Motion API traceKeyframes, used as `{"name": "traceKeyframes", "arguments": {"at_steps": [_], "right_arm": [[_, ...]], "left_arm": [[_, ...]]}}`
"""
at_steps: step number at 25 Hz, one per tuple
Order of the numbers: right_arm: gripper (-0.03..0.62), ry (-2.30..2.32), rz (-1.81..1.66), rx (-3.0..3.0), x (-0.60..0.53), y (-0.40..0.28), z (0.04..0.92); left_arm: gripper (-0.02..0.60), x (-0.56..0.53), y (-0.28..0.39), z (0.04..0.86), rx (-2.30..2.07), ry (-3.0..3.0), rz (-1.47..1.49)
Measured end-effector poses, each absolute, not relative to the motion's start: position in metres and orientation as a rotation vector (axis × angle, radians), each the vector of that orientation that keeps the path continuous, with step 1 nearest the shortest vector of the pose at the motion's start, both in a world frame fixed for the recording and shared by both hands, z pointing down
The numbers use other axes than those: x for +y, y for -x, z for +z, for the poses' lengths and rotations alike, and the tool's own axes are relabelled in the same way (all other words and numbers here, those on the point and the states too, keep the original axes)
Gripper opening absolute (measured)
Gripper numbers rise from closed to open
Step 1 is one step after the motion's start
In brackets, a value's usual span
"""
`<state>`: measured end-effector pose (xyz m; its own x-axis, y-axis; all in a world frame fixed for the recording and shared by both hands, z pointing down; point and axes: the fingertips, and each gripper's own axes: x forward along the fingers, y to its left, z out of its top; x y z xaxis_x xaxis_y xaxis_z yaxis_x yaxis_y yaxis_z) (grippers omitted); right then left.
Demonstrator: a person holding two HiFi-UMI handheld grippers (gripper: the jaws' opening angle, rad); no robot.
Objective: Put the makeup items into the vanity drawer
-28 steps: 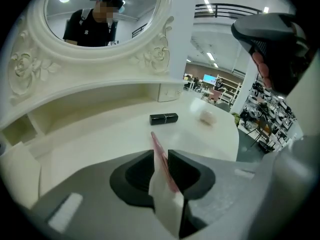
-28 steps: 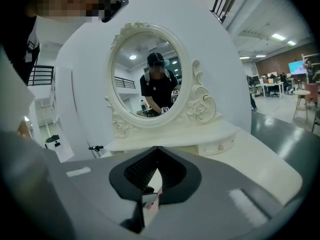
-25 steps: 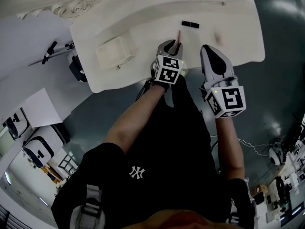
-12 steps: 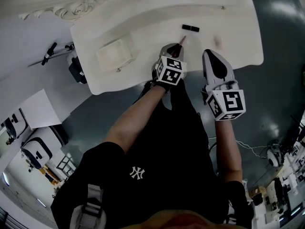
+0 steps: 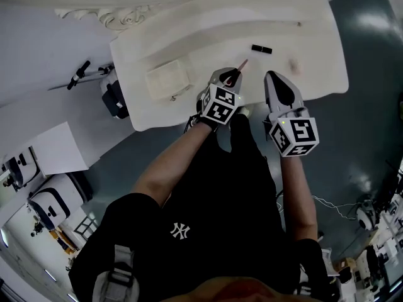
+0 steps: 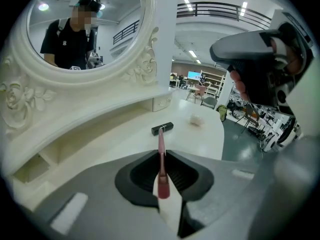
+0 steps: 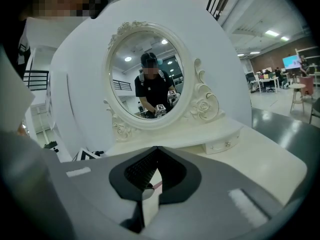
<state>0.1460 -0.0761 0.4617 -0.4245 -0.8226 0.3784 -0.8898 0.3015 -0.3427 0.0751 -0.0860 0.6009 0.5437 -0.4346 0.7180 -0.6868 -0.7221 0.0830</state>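
My left gripper is shut on a thin pink makeup pencil above the white vanity top. In the left gripper view the pencil runs forward out of the jaws toward a black tube lying flat. That black tube sits just beyond the pencil's tip. A small pale item lies to its right. The drawer stands pulled out at the left, with a knob on its front. My right gripper hovers shut over the table's front edge with nothing in it.
An oval mirror in a carved white frame rises behind the vanity. A small shut drawer sits under the shelf at the right. Grey floor surrounds the table, with equipment at the left.
The head view has shifted, so the vanity sits lower and further right. The pencil in my left gripper now tilts more toward the black tube. My right gripper stays beside it.
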Motion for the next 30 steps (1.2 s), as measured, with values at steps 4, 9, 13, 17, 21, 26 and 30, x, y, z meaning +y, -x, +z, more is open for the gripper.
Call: {"name": "traceKeyframes", "arguments": {"at_steps": [4, 9, 13, 17, 21, 26, 30], "right_arm": [[0.021, -1.588, 0.747, -2.46, -0.075, -0.12, 0.45], [0.021, -1.562, 0.715, -2.493, -0.076, -0.085, 0.436], [0.021, -1.522, 0.679, -2.52, -0.074, -0.053, 0.426], [0.021, -1.495, 0.655, -2.533, -0.073, -0.026, 0.42], [0.021, -1.472, 0.639, -2.539, -0.072, -0.002, 0.417], [0.021, -1.455, 0.624, -2.538, -0.069, 0.022, 0.415], [0.021, -1.459, 0.616, -2.528, -0.068, 0.034, 0.415]], "left_arm": [[0.046, -0.08, -0.052, 0.581, -0.92, -2.463, 0.985], [0.046, -0.072, -0.016, 0.56, -0.916, -2.494, 0.992], [0.046, -0.068, 0.02, 0.551, -0.929, -2.505, 1.02], [0.046, -0.065, 0.059, 0.547, -0.965, -2.506, 1.046], [0.046, -0.064, 0.092, 0.547, -0.989, -2.506, 1.07], [0.046, -0.065, 0.124, 0.552, -0.995, -2.504, 1.109], [0.046, -0.068, 0.143, 0.56, -0.984, -2.503, 1.144]]}}
